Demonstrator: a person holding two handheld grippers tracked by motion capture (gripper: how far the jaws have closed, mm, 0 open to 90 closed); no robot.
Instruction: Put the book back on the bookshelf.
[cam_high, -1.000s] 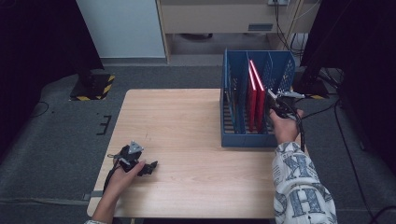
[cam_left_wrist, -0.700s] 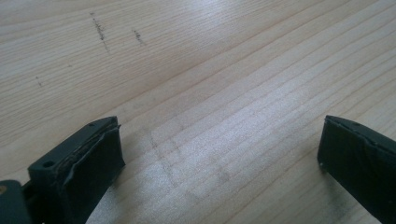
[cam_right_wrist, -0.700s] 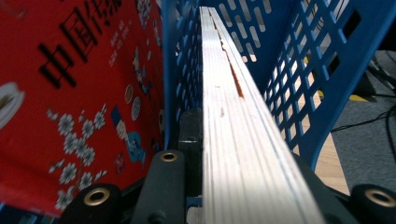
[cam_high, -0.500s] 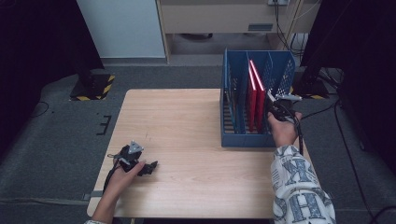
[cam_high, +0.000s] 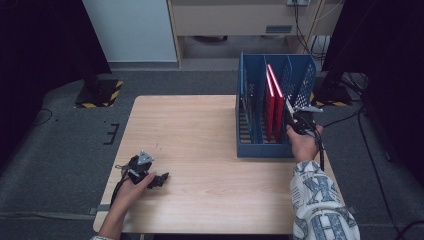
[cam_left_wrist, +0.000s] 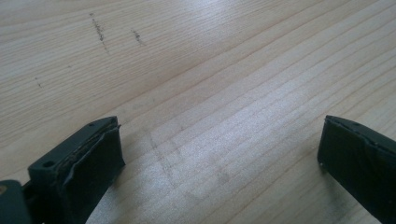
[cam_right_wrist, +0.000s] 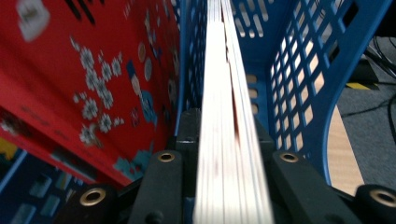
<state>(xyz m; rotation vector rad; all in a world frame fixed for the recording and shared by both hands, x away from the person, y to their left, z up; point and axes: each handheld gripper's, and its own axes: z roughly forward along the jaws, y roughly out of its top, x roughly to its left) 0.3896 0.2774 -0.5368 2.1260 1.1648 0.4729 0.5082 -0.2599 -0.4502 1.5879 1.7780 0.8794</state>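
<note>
1. Against the earlier high views, little is seen to have changed: the right gripper (cam_high: 299, 120) is found at the same near right corner of the blue file rack (cam_high: 252, 147), and the left gripper (cam_high: 150, 175) has stayed low on the bench (cam_high: 200, 130).
2. In the right gripper view, a thin book (cam_right_wrist: 224, 116) is held edge-on between the closed jaws, its pale page edges running straight ahead from them into the rack's right-hand compartment.
3. From that stillness it is judged that the book is being seated or steadied in its slot rather than carried; release is probably the step left.
4. Just left of the right jaws, beyond a blue divider (cam_right_wrist: 184, 70), a red book with white blossoms (cam_right_wrist: 88, 79) is seen leaning. The perforated rack wall (cam_right_wrist: 303, 79) stands close on the right of the jaws, so little room is left for them to open.
5. The left jaws are held wide apart with nothing between them, only bare wood grain ahead; that gripper is well apart from the rack.
</note>
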